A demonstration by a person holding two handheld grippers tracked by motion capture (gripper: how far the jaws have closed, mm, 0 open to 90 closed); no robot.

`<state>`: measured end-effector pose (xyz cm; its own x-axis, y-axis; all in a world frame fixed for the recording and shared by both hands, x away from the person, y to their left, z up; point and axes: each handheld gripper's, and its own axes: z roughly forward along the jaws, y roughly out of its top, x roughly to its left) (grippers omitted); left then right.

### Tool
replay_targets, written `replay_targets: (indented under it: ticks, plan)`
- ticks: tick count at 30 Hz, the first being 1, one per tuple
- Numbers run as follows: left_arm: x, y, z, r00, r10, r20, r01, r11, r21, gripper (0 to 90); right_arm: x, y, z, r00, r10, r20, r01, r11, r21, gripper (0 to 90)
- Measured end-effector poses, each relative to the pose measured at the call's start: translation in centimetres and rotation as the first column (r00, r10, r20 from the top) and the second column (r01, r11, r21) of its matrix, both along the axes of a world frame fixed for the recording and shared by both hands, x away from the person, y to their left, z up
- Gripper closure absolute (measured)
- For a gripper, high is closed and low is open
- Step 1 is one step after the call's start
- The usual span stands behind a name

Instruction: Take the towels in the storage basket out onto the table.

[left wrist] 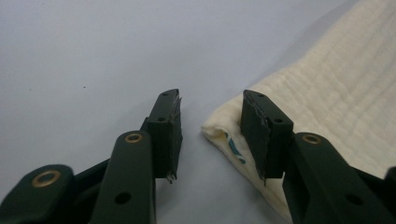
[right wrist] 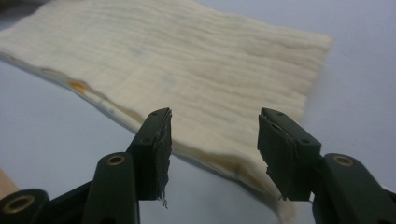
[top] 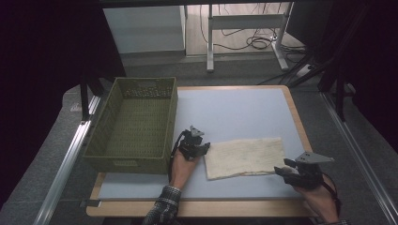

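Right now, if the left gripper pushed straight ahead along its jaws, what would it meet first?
Probably the cream cloth: its folded corner already lies between the left gripper jaws, which stand open around it. Depth is unclear.

Cream cloth (top: 245, 157) (folded flat) between two tools, beside basket (top: 133, 123).

Both hand-held units are matt black. The left gripper (top: 205, 146), nearest the wicker basket (top: 133, 123), carries a grey three-cornered plate and a black cable looping back along the wrist. The right gripper (top: 280, 167), farther from the basket, bears the same plate. Jaw arms show brass-ringed pivots, small screw holes, and frayed pad edges. The left cuff is dark checked knit.
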<state>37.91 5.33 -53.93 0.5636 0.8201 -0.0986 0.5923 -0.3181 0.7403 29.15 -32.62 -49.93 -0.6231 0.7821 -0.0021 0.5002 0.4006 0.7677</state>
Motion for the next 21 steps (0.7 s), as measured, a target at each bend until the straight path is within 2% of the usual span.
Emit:
replay_targets:
  ticks: [4, 10, 21]
  plan:
    - [0.0, -0.3, -0.1, 0.9999, -0.016, 0.005, 0.016, 0.9998, -0.010, 54.0, 0.2, 1.4, -0.2, 0.9993, 0.037, -0.004, -0.037, 0.999, 0.007, 45.0]
    - [-0.1, -0.6, -0.1, 0.9994, -0.029, 0.020, 0.028, 0.9994, 0.018, 52.4, 0.5, 3.8, -0.5, 0.9951, 0.097, -0.016, -0.097, 0.995, 0.014, 45.0]
    - [0.1, -0.6, -0.2, 0.9994, -0.026, 0.021, 0.025, 0.9994, 0.024, 48.6, 0.7, 8.6, -0.9, 0.9768, 0.212, -0.032, -0.211, 0.977, 0.022, 45.0]
